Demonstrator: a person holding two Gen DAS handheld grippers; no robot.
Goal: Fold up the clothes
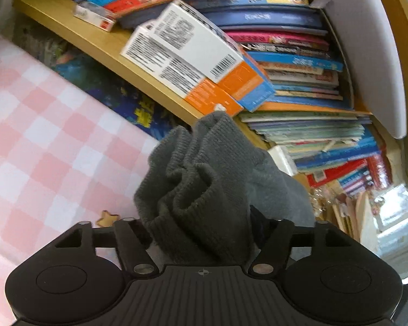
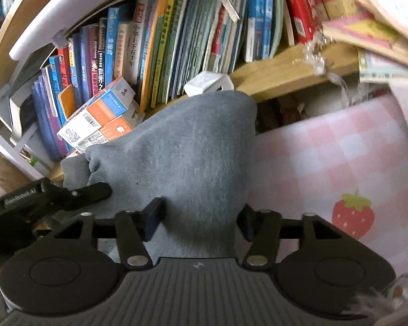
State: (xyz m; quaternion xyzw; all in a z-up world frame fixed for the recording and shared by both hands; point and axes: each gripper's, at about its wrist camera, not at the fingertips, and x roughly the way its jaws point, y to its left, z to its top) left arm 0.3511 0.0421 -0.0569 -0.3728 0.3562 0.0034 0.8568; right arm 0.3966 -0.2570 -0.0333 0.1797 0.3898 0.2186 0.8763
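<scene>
A grey garment is held up off the pink checked cloth by both grippers. In the left wrist view its dark ribbed cuff (image 1: pixel 195 187) is bunched between the fingers of my left gripper (image 1: pixel 204 231), which is shut on it. In the right wrist view a smooth grey fabric panel (image 2: pixel 187 157) rises from my right gripper (image 2: pixel 200 218), shut on it. The other gripper's black finger (image 2: pixel 95 191) pinches the same fabric at the left. The fingertips are mostly hidden by fabric.
A wooden bookshelf (image 1: pixel 100 46) packed with books (image 2: pixel 176 35) stands right behind the garment, with white and orange boxes (image 1: pixel 193 62) lying on it. The pink checked cloth (image 1: pixel 40 141) covers the surface below, with a strawberry print (image 2: pixel 352 217).
</scene>
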